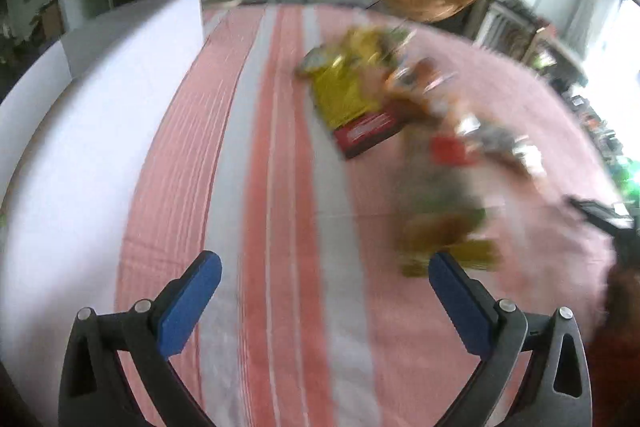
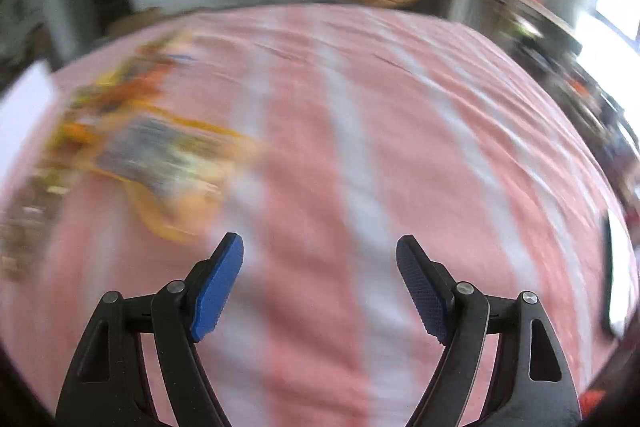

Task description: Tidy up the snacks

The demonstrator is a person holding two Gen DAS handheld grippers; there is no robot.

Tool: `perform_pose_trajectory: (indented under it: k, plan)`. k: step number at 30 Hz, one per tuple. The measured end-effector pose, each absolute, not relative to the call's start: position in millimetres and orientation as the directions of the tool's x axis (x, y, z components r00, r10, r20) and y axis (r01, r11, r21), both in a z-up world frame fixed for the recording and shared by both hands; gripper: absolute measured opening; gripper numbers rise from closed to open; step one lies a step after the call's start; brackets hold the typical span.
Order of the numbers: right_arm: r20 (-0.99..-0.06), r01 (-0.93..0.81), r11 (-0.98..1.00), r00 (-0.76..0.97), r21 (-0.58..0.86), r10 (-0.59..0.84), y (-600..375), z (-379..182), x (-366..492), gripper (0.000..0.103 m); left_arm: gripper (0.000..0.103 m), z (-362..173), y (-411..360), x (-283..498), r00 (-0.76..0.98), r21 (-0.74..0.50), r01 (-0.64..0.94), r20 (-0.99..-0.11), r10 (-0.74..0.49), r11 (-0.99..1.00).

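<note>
The snacks are lying in a loose heap on the pink-and-white striped cloth (image 1: 280, 187), seen ahead and to the right in the left wrist view and off to the left in the right wrist view. Motion blur is smearing most of them, so only a few are readable: a yellow foil bag (image 1: 348, 83), a flat red box (image 1: 370, 133) partly tucked under that bag's near end, a small red packet (image 1: 452, 149) beside silvery wrappers, and a brown-and-green packet (image 1: 444, 227) nearest the left tongs. In the right wrist view the heap is showing as a grey-and-orange packet (image 2: 160, 159) with more orange wrappers behind it.

These are looking like light, crinkly foil and film packs, soft and likely slippery, with contents that could crush; pinching a sealed edge or corner seems safer than squeezing the middle. The red box appears stiff and should take a grip across its thin sides.

The left tongs (image 1: 324, 267) are standing spread very wide, nothing between the blue pads (image 1: 188, 307), hovering over bare cloth with the brown-and-green packet just beyond the right-hand finger. The right tongs (image 2: 320, 251) are also gaping, empty, over bare stripes.

A white box wall (image 1: 132, 23) is rising at the cloth's far left edge, possibly the destination.
</note>
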State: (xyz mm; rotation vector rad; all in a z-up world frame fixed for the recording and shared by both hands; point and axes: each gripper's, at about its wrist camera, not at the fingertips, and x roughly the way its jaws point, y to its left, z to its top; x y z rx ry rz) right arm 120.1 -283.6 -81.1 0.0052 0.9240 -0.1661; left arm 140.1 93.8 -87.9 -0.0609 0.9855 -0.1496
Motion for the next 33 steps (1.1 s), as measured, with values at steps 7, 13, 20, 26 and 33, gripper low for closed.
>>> perform_pose_trajectory:
  k: [7,13,20,26,33]
  plan:
    - [-0.814,0.263,0.963,0.543,-0.067,-0.205,-333,-85,176,0.087,0.102,-122,97,203,0.582,-0.095,-0.032,-0.811,-0.058,0.995]
    - [-0.794,0.288,0.957,0.578,-0.015,-0.186,-344,-89,186,0.093,0.103,-127,104,210,0.605,-0.099,-0.083,-0.795,-0.029,0.992]
    - [-0.795,0.290,0.957,0.578,-0.014,-0.186,-346,-87,180,0.093,0.103,-126,109,205,0.606,-0.099,-0.083,-0.795,-0.029,0.992]
    - [-0.795,0.290,0.957,0.578,-0.013,-0.186,-346,-86,181,0.093,0.103,-126,109,206,0.606,-0.100,-0.083,-0.795,-0.029,0.992]
    - [-0.795,0.290,0.957,0.578,-0.013,-0.186,-346,-86,182,0.093,0.103,-124,112,201,0.606,-0.100,-0.083,-0.795,-0.029,0.992]
